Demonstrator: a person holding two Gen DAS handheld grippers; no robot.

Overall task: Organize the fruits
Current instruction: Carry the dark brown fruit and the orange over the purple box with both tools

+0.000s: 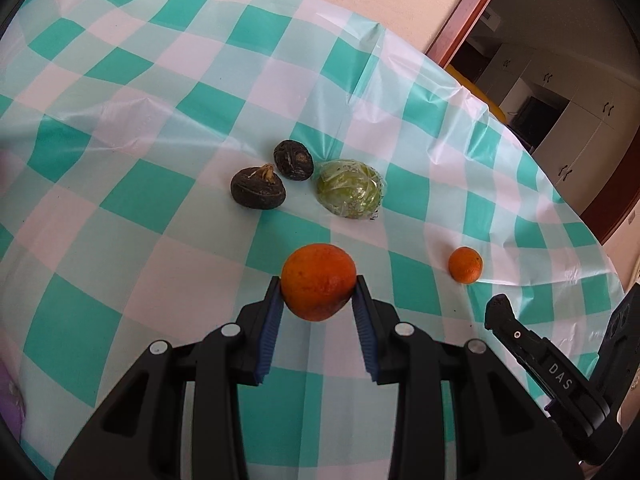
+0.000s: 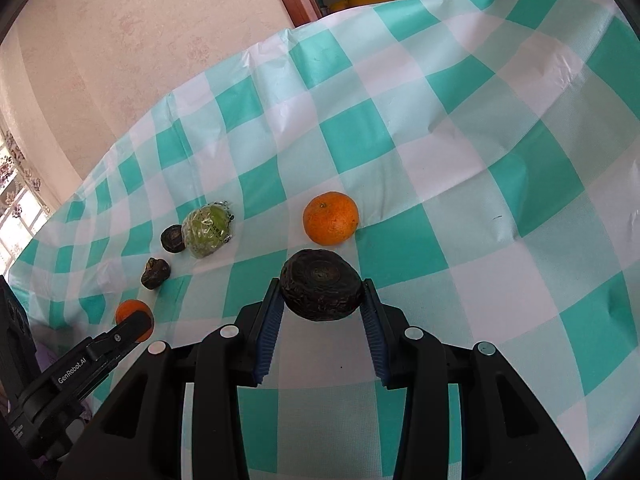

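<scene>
My left gripper is shut on an orange, held just above the green-and-white checked tablecloth. Beyond it lie two dark wrinkled fruits and a green fruit in clear wrap, close together. A second orange sits alone to the right. My right gripper is shut on a third dark fruit, with that lone orange just ahead of it. In the right wrist view the wrapped green fruit and the left-held orange show at the left.
The table's far edge meets a pale patterned wall. A wooden door frame and a dark room with cupboards lie past the right edge. One finger of the right gripper shows in the left wrist view's lower right.
</scene>
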